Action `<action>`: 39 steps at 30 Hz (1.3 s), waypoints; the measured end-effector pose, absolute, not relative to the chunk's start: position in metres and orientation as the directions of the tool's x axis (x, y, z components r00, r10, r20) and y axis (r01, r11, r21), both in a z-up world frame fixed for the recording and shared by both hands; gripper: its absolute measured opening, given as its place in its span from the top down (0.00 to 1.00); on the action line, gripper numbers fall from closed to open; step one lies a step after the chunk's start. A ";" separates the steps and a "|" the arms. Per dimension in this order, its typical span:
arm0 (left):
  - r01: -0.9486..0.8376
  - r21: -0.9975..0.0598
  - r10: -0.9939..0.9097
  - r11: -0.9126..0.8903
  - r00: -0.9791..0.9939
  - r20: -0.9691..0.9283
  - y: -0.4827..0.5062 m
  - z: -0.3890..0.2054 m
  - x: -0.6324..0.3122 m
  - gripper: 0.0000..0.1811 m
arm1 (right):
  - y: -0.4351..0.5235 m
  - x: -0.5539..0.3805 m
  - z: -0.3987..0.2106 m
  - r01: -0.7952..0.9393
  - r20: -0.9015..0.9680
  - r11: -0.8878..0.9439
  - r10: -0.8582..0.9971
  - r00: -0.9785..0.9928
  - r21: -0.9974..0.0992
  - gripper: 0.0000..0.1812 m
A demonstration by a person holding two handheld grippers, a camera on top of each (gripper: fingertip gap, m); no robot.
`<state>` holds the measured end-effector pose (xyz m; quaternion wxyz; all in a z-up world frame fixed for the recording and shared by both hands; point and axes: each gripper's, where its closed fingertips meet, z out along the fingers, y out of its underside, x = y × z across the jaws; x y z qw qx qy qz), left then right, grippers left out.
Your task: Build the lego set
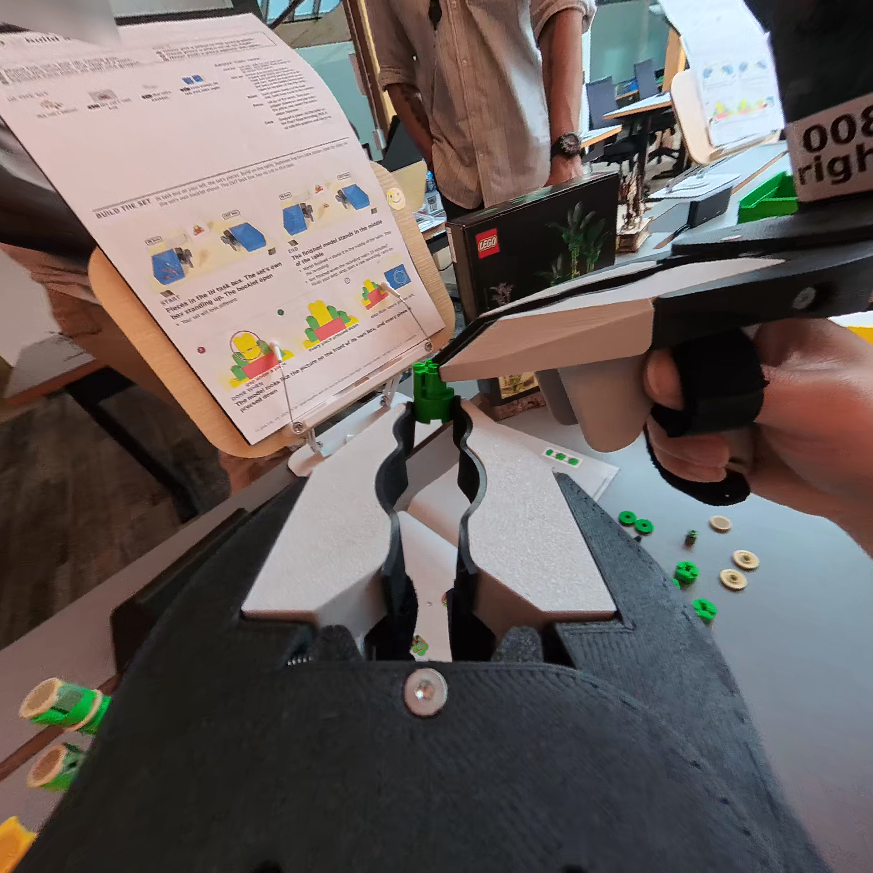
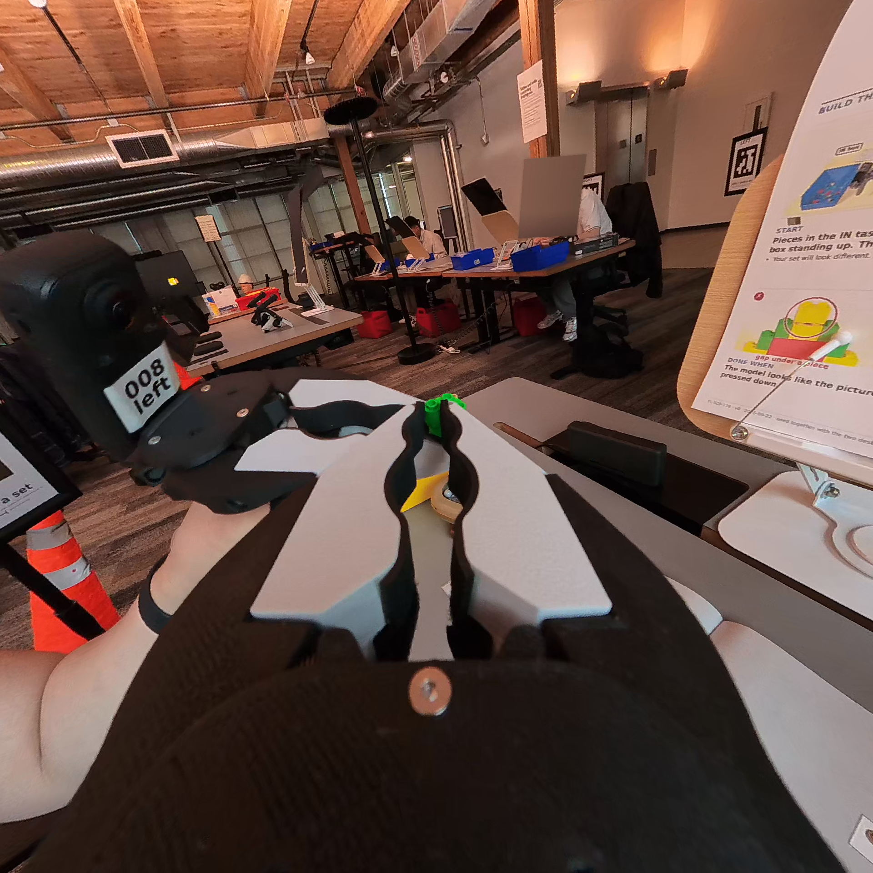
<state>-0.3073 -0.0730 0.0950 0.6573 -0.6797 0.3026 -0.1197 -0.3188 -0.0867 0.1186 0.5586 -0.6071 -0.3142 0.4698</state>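
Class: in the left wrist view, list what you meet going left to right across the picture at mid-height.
Instruction sheet → green brick piece in the left claw → black set box → right claw's tip and hand.

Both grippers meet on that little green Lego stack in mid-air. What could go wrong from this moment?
1. The green Lego stack is pinched only at the very tips of the left gripper, so sideways push from the right gripper might tilt or pop it out.
2. It is held above the table; a drop could send it among the loose green and tan round pieces.
3. The right gripper's hold looks equally shallow, so the upper piece may seat crooked.
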 end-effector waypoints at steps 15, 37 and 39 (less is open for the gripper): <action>-0.333 -0.939 -0.496 0.084 0.803 -0.329 -0.073 0.097 -0.309 0.92 | -0.087 -0.319 0.117 -0.113 -0.191 -0.159 0.906 0.377 -0.981 0.97; -0.397 -0.915 -0.471 0.073 0.795 -0.382 -0.069 0.089 -0.312 0.92 | -0.085 -0.322 0.110 -0.086 -0.187 -0.166 0.895 0.405 -0.982 0.97; -0.387 -0.920 -0.493 0.061 0.790 -0.365 -0.069 0.088 -0.312 0.92 | -0.084 -0.321 0.109 -0.082 -0.188 -0.169 0.892 0.410 -0.982 0.97</action>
